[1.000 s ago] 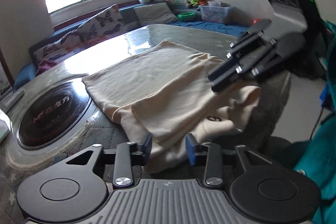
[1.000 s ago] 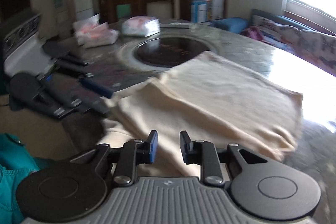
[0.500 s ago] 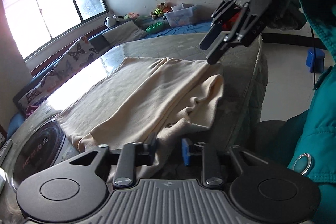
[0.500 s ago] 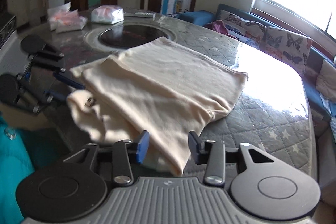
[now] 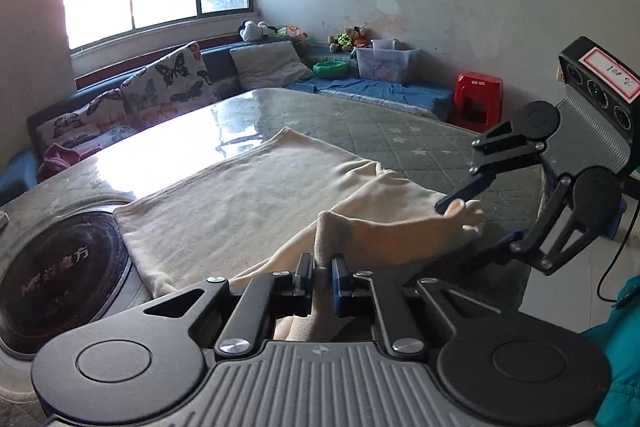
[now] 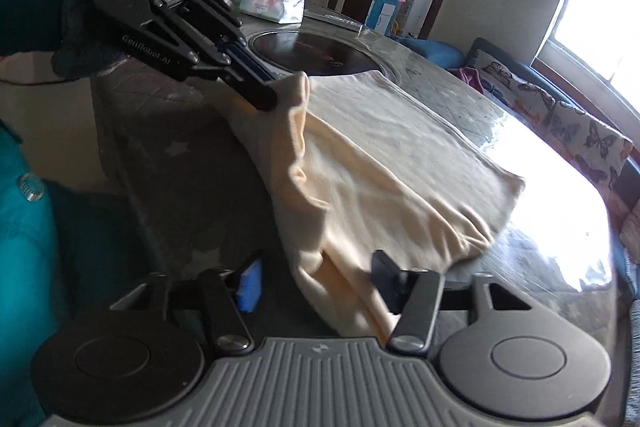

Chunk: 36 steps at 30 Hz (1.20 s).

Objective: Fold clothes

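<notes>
Left wrist view: my left tool (image 5: 321,277) is clamped on a bunched edge of the cream garment (image 5: 248,203), lifting that near edge off the counter (image 5: 400,131). My right tool (image 5: 478,211) sits off to the right with its fingers spread wide, the upper one touching the garment's raised corner. From the right wrist view, the right tool (image 6: 316,279) stands apart with cloth draped between its fingers, not pinched, while the left tool (image 6: 264,89) grips the other corner.

The garment's far part lies flat on the counter, its left edge just beside the round dark hob (image 5: 60,267) set into the counter. Beyond its far edge the quilted counter top is bare and glossy. The near counter edge drops away below both tools, next to my teal sleeve (image 6: 28,219).

On the bench along the far wall, a clear plastic bin (image 5: 384,65) and a green bowl (image 5: 330,68) sit; I cannot tell their contents. A wrapped packet (image 6: 272,5) rests past the hob.
</notes>
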Tool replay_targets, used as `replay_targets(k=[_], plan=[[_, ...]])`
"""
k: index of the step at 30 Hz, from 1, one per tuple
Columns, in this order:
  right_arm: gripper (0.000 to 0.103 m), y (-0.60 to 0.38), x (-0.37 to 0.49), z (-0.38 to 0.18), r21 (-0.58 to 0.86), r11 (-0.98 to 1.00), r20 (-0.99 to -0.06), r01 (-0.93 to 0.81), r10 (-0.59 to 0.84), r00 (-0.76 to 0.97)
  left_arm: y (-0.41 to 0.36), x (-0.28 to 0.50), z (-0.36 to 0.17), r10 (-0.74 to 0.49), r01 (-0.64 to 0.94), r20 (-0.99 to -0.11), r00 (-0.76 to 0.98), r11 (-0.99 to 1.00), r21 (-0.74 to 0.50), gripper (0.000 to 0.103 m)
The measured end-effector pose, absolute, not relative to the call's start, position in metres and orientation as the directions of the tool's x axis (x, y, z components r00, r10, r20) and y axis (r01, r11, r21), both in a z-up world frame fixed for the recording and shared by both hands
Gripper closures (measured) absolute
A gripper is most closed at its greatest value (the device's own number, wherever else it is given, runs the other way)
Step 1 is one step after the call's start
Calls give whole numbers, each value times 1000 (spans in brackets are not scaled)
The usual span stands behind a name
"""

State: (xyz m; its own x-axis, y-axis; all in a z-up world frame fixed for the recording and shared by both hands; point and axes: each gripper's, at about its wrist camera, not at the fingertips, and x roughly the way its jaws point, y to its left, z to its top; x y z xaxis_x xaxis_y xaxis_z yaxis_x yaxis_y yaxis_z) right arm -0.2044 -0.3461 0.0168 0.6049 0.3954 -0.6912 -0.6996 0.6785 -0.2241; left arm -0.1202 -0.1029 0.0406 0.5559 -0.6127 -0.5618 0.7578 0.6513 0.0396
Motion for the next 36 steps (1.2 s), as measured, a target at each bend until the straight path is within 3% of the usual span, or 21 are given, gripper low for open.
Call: replay_targets(k=[6, 8, 12, 19, 21, 26, 36], plan=[[88, -347, -179, 24, -105, 717, -693, -690, 445, 568, -89, -136, 38, -614, 761, -567, 549, 648, 35, 86], [90, -351, -172, 29, -57, 731, -693, -680, 462, 554, -84, -144, 36, -610, 763, -564, 556, 644, 54, 86], [91, -358, -163, 41, 12, 760, -671, -650, 488, 558, -77, -161, 31, -589, 758, -565, 578, 643, 105, 60], [92, -359, -159, 54, 19, 784, -635, -620, 489, 599, -74, -170, 18, -532, 727, -559, 637, 655, 206, 62], [93, -360, -160, 55, 21, 793, -626, -609, 486, 610, -72, -169, 15, -514, 716, -560, 650, 661, 225, 79], [93, -362, -171, 55, 22, 808, -598, -589, 482, 640, -66, -174, 23, -528, 701, -521, 671, 680, 214, 91], [94, -370, -214, 84, 6, 791, -541, -612, 517, 663, -38, -204, 72, -609, 699, -432, 665, 712, 72, 93]])
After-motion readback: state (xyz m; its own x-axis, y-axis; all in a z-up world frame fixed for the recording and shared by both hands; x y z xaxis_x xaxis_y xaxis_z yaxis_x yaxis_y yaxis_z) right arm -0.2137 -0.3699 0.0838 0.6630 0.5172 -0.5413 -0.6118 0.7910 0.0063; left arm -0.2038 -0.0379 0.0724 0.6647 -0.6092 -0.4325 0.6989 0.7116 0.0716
